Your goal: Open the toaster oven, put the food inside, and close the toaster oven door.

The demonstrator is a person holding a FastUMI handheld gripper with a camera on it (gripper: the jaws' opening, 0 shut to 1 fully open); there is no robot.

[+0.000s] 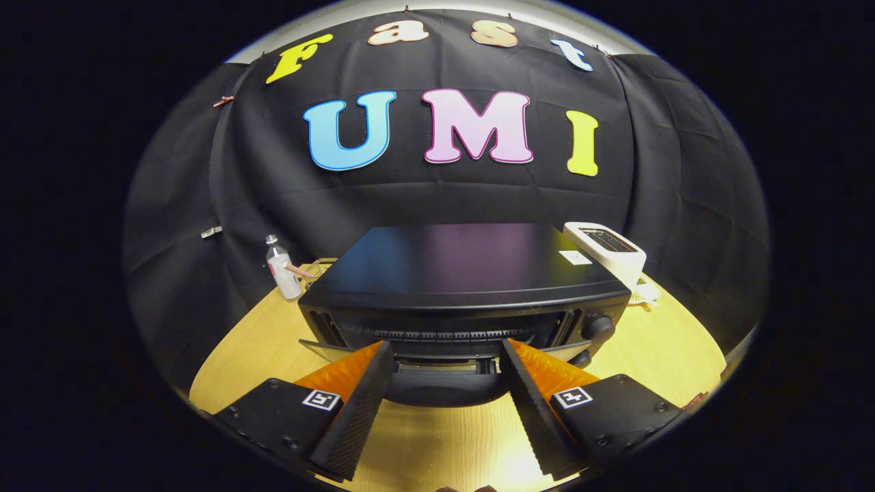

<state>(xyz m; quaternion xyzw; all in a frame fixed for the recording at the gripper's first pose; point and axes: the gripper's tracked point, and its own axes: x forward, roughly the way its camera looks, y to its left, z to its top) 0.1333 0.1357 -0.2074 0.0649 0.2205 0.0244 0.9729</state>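
Toaster oven (465, 287) on worktop (437, 437) just ahead of gripper (448, 348) — fingers spread wide, holding nothing, flanking door edge.

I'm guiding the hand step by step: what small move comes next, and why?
Probably ease the gripper forward and down to the toaster oven door's top edge: the fingers are open, empty, and the door sits just ahead between them, seemingly partly open.
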